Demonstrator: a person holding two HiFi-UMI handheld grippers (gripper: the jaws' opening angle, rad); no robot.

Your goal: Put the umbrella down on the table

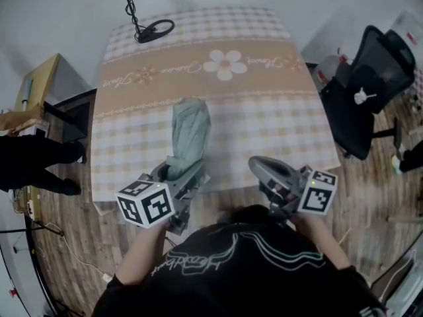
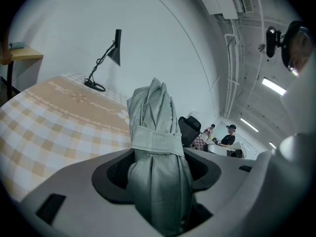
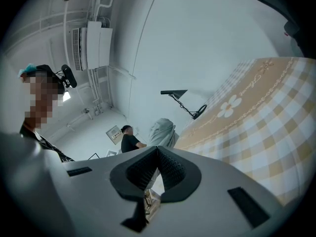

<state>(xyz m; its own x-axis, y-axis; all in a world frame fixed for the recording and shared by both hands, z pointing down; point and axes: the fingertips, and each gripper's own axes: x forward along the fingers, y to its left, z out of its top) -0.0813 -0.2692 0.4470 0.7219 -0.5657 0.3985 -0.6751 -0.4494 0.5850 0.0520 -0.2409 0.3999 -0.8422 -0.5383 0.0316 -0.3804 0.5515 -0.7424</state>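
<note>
Checked beige-and-white cloth covered the table (image 1: 264,131). A tan band across its far half carried a white flower and cursive script too small to read. A black office chair (image 1: 367,84) stood to the right, and a black desk lamp (image 1: 153,29) stood at the far-left edge. The folded grey-green umbrella (image 1: 190,134), wrapped by its strap, pointed away over the near-left part of the table; whether it touched the cloth could not be told. The left gripper (image 1: 180,172) held its near end, jaws spread wide around the bundle. The right gripper (image 3: 157,152), near the right of the table's near edge, had its jaws together on nothing.
</note>
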